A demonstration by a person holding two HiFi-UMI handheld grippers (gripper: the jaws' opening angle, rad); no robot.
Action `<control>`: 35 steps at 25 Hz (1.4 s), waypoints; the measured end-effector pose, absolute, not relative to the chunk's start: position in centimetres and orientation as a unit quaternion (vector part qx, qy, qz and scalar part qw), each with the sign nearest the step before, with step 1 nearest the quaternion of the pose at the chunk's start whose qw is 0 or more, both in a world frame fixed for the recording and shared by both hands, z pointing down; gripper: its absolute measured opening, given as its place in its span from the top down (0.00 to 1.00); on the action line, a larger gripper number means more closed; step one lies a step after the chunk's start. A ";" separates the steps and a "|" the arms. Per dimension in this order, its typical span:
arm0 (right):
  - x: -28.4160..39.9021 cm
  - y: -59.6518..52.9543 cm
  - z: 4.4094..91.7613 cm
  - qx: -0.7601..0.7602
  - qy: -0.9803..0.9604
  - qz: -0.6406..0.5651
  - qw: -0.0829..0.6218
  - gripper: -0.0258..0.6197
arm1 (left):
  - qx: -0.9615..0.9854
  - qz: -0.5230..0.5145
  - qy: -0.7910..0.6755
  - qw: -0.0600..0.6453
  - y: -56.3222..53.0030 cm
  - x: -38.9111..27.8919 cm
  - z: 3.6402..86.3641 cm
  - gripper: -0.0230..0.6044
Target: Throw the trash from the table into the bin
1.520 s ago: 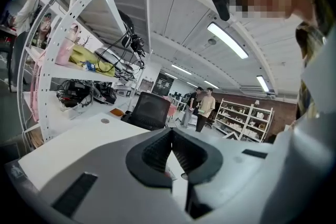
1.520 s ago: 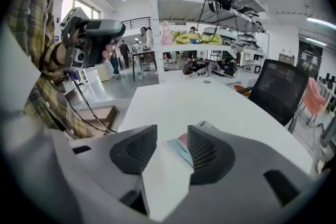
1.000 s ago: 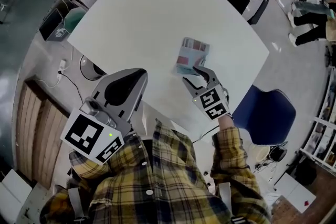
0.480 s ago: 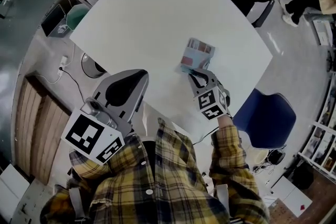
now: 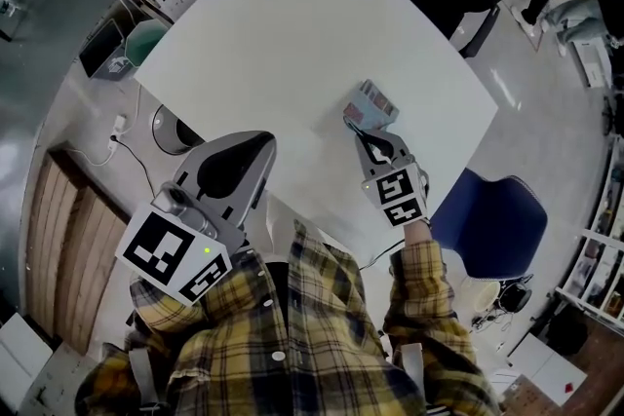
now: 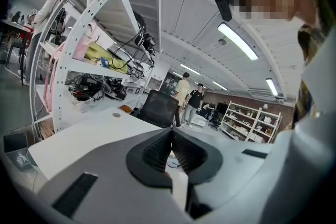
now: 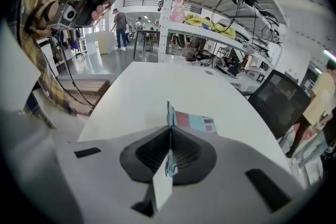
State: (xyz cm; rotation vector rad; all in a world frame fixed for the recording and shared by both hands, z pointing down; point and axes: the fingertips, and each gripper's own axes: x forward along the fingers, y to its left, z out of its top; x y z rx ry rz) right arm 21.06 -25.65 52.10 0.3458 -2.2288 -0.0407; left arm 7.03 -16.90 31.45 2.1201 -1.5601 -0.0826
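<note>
The trash is a sheet of paper [image 5: 374,101] printed with coloured blocks, at the near right of the white table [image 5: 273,44]. My right gripper [image 5: 358,126] is shut on its near edge, and the sheet tilts up off the tabletop. In the right gripper view the paper [image 7: 193,122] runs between the closed pads of the right gripper [image 7: 169,132] and sticks out beyond them. My left gripper [image 5: 259,140] hangs at the table's near edge, close to my body. In the left gripper view the left gripper [image 6: 171,137] has its jaws together with nothing in them.
A dark bin with a green liner [image 5: 137,40] stands on the floor left of the table, and a round container [image 5: 172,126] sits by the table's left corner. A blue chair [image 5: 487,217] is at the right, a black office chair [image 6: 156,109] beyond the table, with shelving [image 7: 210,34] behind.
The right gripper's jaws went from wide open around the paper's near edge to closed on it. The paper has lifted and tilted, looking narrower from above. The left gripper has stayed put.
</note>
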 end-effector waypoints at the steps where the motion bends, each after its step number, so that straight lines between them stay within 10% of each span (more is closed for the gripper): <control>1: 21.0 -25.7 51.5 0.145 -0.895 -0.013 0.421 0.96 | 0.780 -0.032 -0.574 0.247 -16.8 7.1 31.2 0.95; 19: 16.0 -19.3 41.2 0.111 -0.953 0.032 0.280 0.96 | 0.756 -0.066 -0.617 0.208 -11.5 6.3 29.0 0.95; 35: -4.6 -7.1 42.2 -0.004 -0.964 0.055 0.261 0.96 | 0.676 -0.082 -0.703 0.202 1.5 -10.7 29.8 0.95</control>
